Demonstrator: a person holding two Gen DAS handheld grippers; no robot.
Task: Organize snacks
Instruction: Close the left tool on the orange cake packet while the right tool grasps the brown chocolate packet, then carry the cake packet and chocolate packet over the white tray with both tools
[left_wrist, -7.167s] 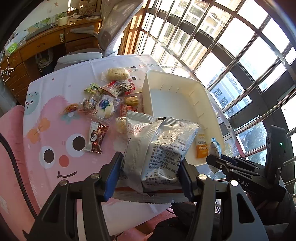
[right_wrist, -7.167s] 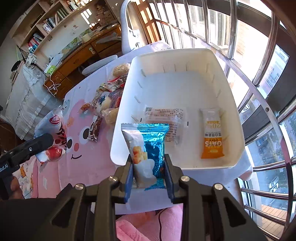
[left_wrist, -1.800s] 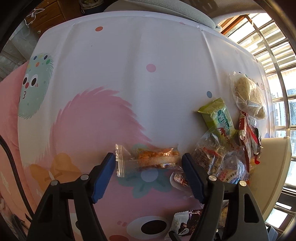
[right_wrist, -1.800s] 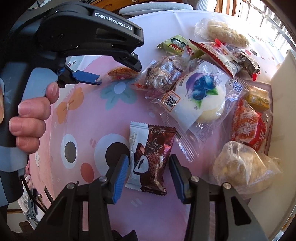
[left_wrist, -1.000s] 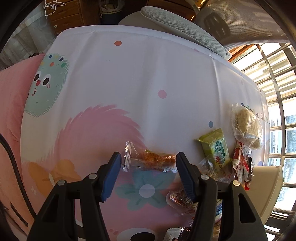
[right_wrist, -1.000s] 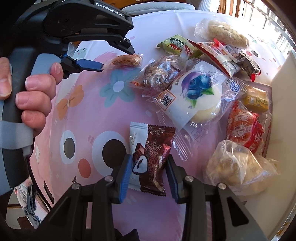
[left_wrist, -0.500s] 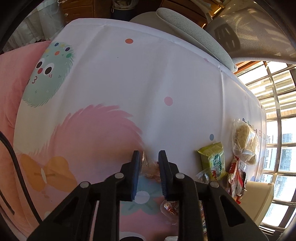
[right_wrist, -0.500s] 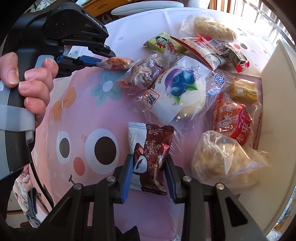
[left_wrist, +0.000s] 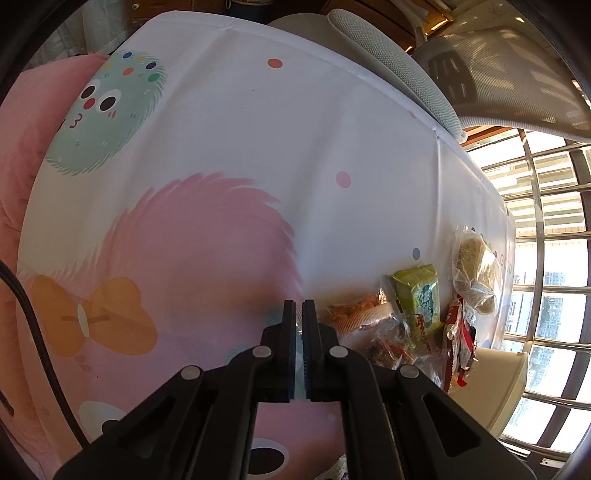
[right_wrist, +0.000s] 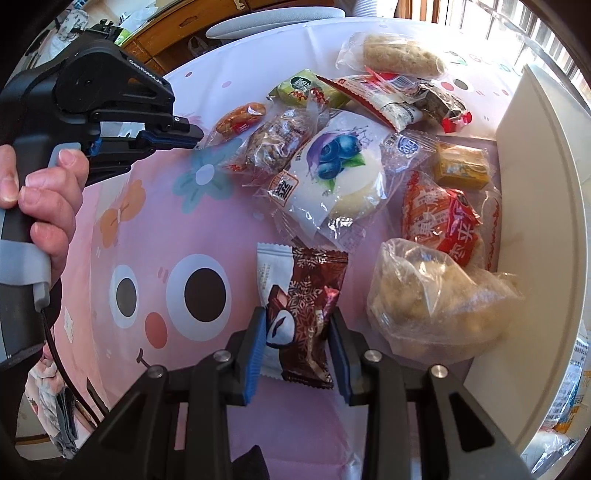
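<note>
Black tongs (right_wrist: 297, 339) with blue pads, silver screws, grey trigger, white "GenRobot.AI" lettering, black cable.

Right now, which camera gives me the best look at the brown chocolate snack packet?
The right wrist view: the brown chocolate snack packet sits front and centre, pinched between the right gripper pads, print readable. The left wrist view does not show it clearly; the left gripper body covers that lower edge.

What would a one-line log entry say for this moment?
left gripper: shut beside orange snack packet, hold unclear | right gripper: shut on brown chocolate packet | white bin: both packets outside
</note>
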